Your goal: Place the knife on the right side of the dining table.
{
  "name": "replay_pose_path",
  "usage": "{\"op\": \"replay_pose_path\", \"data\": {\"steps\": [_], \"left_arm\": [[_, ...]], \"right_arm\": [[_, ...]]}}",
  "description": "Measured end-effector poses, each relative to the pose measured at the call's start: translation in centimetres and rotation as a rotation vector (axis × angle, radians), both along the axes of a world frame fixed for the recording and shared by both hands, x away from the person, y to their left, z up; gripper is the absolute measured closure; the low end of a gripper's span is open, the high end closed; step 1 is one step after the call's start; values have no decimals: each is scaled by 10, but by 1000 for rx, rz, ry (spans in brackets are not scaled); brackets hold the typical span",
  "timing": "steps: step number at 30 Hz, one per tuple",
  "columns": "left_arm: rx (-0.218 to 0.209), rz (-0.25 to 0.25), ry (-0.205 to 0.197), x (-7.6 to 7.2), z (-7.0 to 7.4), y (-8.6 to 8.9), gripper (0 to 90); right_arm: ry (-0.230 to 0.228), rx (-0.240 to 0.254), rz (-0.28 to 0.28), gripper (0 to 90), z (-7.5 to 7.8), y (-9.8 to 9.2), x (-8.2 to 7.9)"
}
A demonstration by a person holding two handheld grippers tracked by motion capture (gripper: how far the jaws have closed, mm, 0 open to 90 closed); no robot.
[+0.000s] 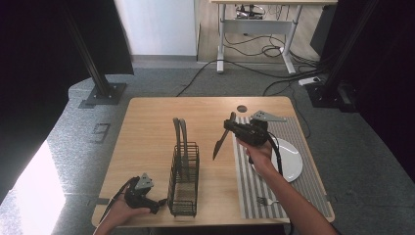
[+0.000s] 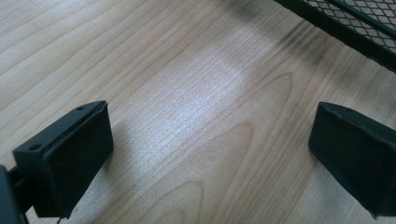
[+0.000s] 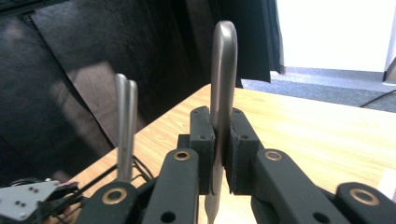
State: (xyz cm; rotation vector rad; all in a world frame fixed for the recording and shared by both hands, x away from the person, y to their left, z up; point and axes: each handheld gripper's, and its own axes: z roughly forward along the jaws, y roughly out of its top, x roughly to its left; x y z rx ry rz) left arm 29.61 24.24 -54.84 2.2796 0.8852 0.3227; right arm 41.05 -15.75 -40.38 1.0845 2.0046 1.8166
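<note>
My right gripper [image 1: 229, 126] is held above the middle of the table, shut on a metal knife [image 1: 220, 142] that hangs tilted with its blade pointing down and left. In the right gripper view the knife [image 3: 223, 70] stands upright between the closed pads, its rounded handle end on top. A black wire cutlery caddy [image 1: 184, 181] stands near the front of the table with two utensil handles [image 1: 180, 134] rising from it. My left gripper [image 1: 159, 203] rests on the table just left of the caddy, open, with bare wood between its jaws [image 2: 212, 126].
A grey striped placemat [image 1: 298, 129] covers the table's right side, with a white plate [image 1: 291, 161] on it and a fork [image 1: 266, 200] near its front edge. The caddy's mesh [image 2: 359, 25] is close on the left gripper's far right.
</note>
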Motion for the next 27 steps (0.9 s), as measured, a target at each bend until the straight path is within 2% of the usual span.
{"op": "replay_pose_path", "data": {"steps": [16, 23, 27], "left_arm": [[-1, 1, 0, 0, 0, 0, 0], [-1, 1, 0, 0, 0, 0, 0], [-1, 1, 0, 0, 0, 0, 0]], "right_arm": [[5, 0, -105, 830, -18, -12, 38], [28, 32, -156, 830, -23, -21, 55], [35, 50, -172, 830, -26, -26, 59]]}}
